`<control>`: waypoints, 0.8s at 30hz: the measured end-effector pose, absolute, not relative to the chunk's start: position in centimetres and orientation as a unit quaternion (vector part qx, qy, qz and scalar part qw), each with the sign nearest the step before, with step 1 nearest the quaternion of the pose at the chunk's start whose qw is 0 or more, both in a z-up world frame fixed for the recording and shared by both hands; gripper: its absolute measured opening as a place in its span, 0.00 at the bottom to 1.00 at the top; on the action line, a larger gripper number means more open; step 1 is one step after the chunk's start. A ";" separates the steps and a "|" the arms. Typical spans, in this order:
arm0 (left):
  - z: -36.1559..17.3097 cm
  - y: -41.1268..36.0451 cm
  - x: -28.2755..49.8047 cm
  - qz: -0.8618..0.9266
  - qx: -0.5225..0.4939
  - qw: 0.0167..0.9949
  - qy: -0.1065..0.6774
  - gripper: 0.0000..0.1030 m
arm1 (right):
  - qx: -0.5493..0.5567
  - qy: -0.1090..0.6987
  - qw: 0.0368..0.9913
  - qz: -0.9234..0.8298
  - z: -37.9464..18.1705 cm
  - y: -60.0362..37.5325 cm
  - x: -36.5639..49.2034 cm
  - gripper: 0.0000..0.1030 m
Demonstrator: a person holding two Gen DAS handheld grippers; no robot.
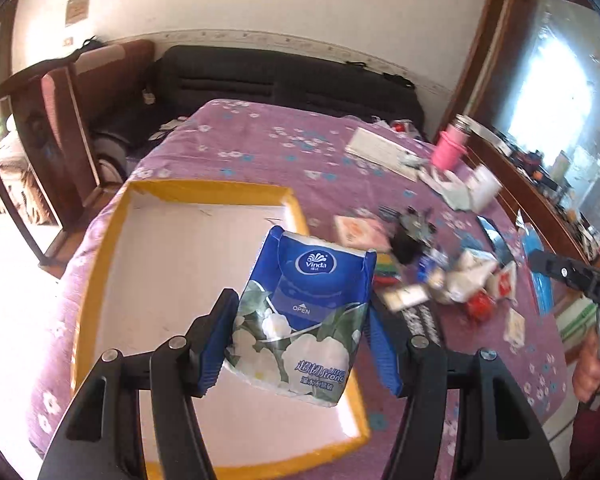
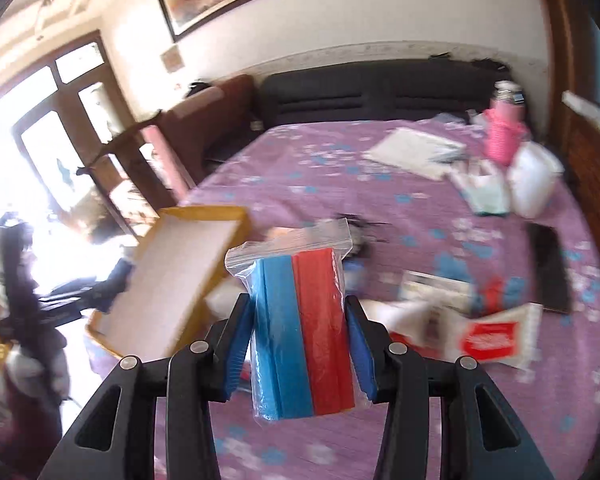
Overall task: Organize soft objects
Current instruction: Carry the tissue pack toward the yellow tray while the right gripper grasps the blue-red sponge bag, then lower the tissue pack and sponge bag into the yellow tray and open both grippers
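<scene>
Tissue pack first: it's a blue Vinda one with white flowers printed on it, and the left gripper has it pinched between its blue pads, jaws closed in on both sides of the pack. It hangs above the yellow-rimmed box, over the right part of the white inside, lifted off the bottom as far as I can tell. The box itself sits on the purple flowered bedspread, on the left side of the bed in the left wrist view.

Right gripper is clamped on a clear zip bag with blue and red strips of something inside, blue half on the left and red on the right. Bag stands upright between the pads, zip end sticking up past the fingertips. It's held in the air above the bedspread, with the box just off to its left, looking tilted in that view.

Rest of the bed is a mess lol. A pile of packets and wrappers sits to the right of the box, plus a white sachet with a red label. Further back there's a pink bottle near the right edge, a white flat packet beside it, and a dark phone-like slab lying flat. Black headboard behind all that. Right-side view is pretty blurry, so the smaller stuff is hard to make out.
</scene>
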State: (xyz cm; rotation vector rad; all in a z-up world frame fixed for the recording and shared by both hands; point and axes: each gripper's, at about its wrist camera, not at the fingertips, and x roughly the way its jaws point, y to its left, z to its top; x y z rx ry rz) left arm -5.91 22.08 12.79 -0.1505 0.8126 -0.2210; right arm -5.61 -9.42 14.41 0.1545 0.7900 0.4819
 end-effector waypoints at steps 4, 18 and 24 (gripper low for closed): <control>11.3 24.7 -2.0 -0.110 -0.132 0.891 0.421 0.59 | 0.120 0.405 0.862 0.282 13.0 -2.9 -1.0 0.48; 5.4 28.6 8.3 -0.062 -0.213 0.864 0.451 0.63 | 0.174 0.489 0.818 0.247 5.1 7.8 12.3 0.50; 5.4 29.1 8.4 -0.057 -0.228 0.864 0.445 0.76 | 0.165 0.483 0.826 0.240 5.1 8.7 12.8 0.71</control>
